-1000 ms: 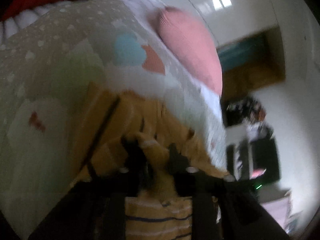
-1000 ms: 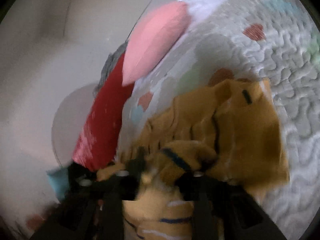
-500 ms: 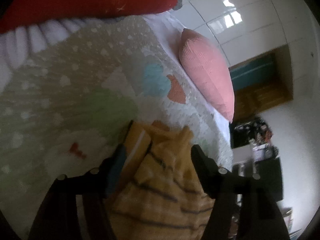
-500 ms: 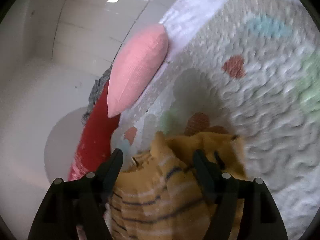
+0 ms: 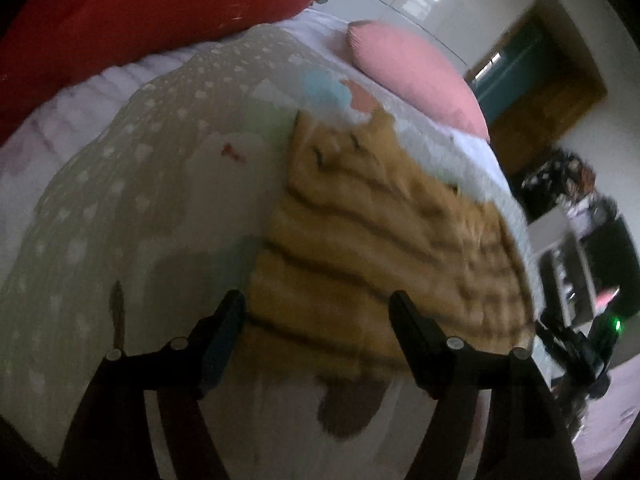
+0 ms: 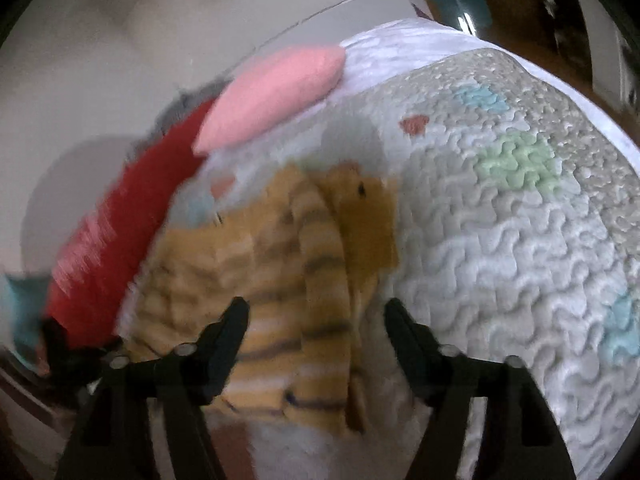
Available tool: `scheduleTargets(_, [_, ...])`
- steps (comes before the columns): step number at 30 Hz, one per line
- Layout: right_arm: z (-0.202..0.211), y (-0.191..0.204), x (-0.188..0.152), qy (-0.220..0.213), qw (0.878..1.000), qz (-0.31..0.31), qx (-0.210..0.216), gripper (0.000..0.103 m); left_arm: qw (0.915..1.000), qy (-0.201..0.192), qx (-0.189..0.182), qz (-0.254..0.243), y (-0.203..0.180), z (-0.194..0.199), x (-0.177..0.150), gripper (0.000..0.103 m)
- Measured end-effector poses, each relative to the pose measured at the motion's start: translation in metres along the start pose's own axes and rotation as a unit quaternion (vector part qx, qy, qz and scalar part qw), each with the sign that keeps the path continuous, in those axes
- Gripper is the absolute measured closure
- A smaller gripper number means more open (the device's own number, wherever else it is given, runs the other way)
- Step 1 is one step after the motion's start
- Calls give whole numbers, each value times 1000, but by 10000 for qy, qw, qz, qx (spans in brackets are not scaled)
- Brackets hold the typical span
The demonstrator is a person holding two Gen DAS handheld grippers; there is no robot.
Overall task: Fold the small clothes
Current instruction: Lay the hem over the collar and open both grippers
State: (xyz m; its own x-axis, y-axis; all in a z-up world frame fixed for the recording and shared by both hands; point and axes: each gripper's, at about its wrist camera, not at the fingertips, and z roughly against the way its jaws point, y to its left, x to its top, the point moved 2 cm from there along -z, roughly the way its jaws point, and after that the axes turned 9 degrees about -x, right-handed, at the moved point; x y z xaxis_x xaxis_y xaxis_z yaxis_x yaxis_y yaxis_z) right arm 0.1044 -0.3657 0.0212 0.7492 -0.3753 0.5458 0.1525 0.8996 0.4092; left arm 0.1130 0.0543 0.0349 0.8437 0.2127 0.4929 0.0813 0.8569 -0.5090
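The left gripper (image 5: 316,314) stood wide with its jaws opening, nothing pinched between them; its black fingers (image 5: 224,328) framed the near hem of the mustard-yellow knitted garment with thin dark stripes (image 5: 384,240). The right gripper (image 6: 316,320) was also apart from the cloth, its jaws closing on empty air above the same garment (image 6: 280,280), which lay beyond and under the fingertips rather than in them. Judging by this, both hands had let the piece go so it could settle flat.

The garment rested on the pale quilted bedspread with pastel patches (image 6: 500,240), spread lengthwise away from the grippers, a striped fold or sleeve (image 6: 320,240) laid over its body in the right wrist view, probably turned inward as part of the fold. Motion blur hid finer creases.

Farther off, a pink ribbed cushion (image 5: 416,80) and a red patterned pillow (image 5: 140,20) sat at the head of the bed, well clear of the work.
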Motion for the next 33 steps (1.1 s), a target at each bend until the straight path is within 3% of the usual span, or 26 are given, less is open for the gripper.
scheduleTargets(1, [-5,2,-9,124,9999,68,18,53,10000,-24,20,-82,-4,4,-8,30])
scheduleTargets(2, [-12,3,-16,262,9996,107,98,74,9999,-41,24,-153,-7,9,-18,30])
scheduleTargets(5, [-21,-8,-29,327,9994,62,31,85,9998,31,-141,-145,-12,24,-45,30])
scheduleTargets(10, [-7,-45,-16,28,9970,-660,-398,84,9990,61,264,-359,-11,43,-76,30])
scheduleTargets(12, [2,-46,-15,-42,9967,-757,-285,84,9984,18,399,-393,-11,49,-82,30])
scheduleTargets(16, [31,-35,-16,-395,9975,-393,-442,84,9971,-71,584,-483,-13,58,-90,29])
scheduleTargets(20, [45,-11,-18,-593,9977,-51,-316,84,9946,-138,733,-727,-24,56,-94,29])
scheduleTargets(27, [13,44,-24,-426,9966,653,-261,77,9913,-182,739,-1075,-40,53,-100,29])
scheduleTargets(33, [-29,39,-43,-236,9970,654,-343,77,9919,-241,656,-1063,-38,46,-89,28])
